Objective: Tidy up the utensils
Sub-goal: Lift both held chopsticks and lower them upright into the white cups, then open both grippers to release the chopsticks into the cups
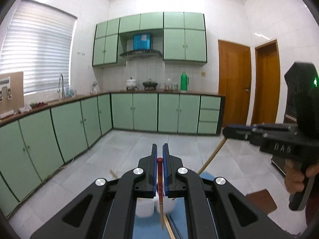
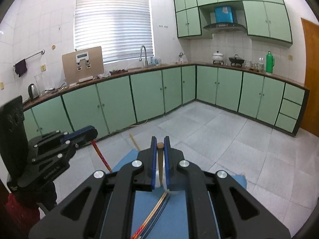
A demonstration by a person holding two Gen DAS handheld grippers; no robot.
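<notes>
The left gripper [image 1: 159,149] is clamped on a red-topped chopstick [image 1: 160,179], its blue pads pressed against the shaft on both sides. The chopstick's round red end pokes up between the fingers, and its pale lower part hangs down past them. In the right wrist view the same chopstick [image 2: 100,155] slants down from the left gripper [image 2: 87,132] toward the blue mat [image 2: 175,209].

The right gripper [image 2: 160,145] is closed on a brown wooden chopstick [image 2: 160,159], whose rounded brown tip shows just above the pads. From the left wrist camera that chopstick [image 1: 211,157] reaches down at a slant from the right gripper [image 1: 229,132], which a hand [image 1: 295,177] holds by the grip.

Below both grippers lies the blue mat, with a white container [image 1: 145,207] on it, partly hidden by the gripper bodies. More chopsticks [image 2: 155,213] lie on the mat in a loose bundle, pale, dark and red-orange ones side by side.

Beyond stands a kitchen with green cabinets [image 2: 149,91], a sink tap [image 2: 143,54] under a window blind [image 2: 113,25], a green thermos [image 2: 269,62] on the counter, and a wooden door [image 1: 234,83].
</notes>
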